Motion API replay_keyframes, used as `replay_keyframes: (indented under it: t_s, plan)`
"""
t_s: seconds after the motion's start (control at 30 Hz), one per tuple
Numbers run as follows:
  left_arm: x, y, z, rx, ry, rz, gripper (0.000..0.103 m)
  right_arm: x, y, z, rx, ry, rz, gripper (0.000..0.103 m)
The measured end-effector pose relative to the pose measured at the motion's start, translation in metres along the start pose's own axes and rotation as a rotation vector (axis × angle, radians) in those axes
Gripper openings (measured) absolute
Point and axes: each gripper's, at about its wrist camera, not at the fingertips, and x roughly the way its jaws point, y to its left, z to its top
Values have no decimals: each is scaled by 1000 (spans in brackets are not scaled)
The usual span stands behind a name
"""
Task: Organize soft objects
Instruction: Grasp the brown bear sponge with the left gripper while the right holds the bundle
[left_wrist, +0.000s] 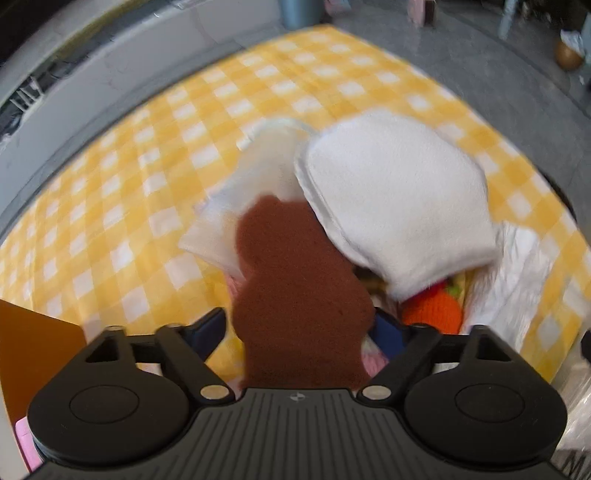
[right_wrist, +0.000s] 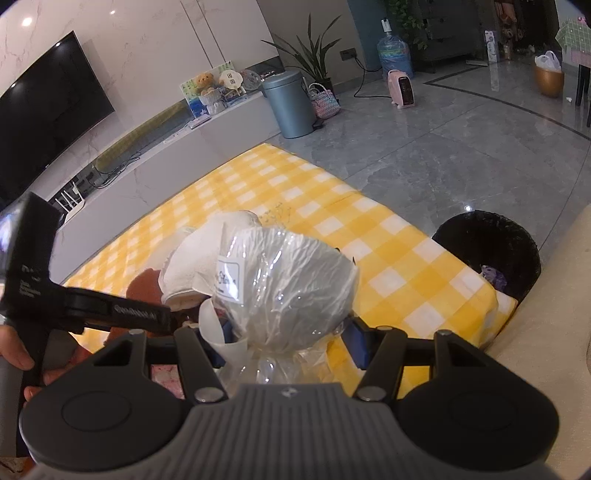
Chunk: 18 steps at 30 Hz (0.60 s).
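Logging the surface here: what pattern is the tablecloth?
Yellow-and-white check, on the tablecloth; clearest in the right wrist view.

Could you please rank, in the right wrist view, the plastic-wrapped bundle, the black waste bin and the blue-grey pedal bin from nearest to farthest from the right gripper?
1. Plastic-wrapped bundle, between the right gripper's fingers.
2. Black waste bin, on the floor at right.
3. Blue-grey pedal bin, far back by the wall.

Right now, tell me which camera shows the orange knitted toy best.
The left wrist view: the orange knitted toy shows in the open plastic bag, under the white plush. The right wrist view does not show it; the bag blocks that spot.
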Motion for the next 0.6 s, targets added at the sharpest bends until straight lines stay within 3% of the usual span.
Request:
replay_keyframes:
  t_s: [0.03,0.33,0.47,0.6]
  plan:
    - [0,0,-1,-6,0,-5,87,0,1,0,-1,0,0,60]
    - [-32,-4,-12,70,-87,94,86,1,2,0,-11,-1,-1,60]
    - [-51,9,-23,36,-118,69,86,-2,0,1,-5,-6,13,60]
    - [-71,23,-32,12,-140,-1,86,-2,0,1,-6,-3,31,60]
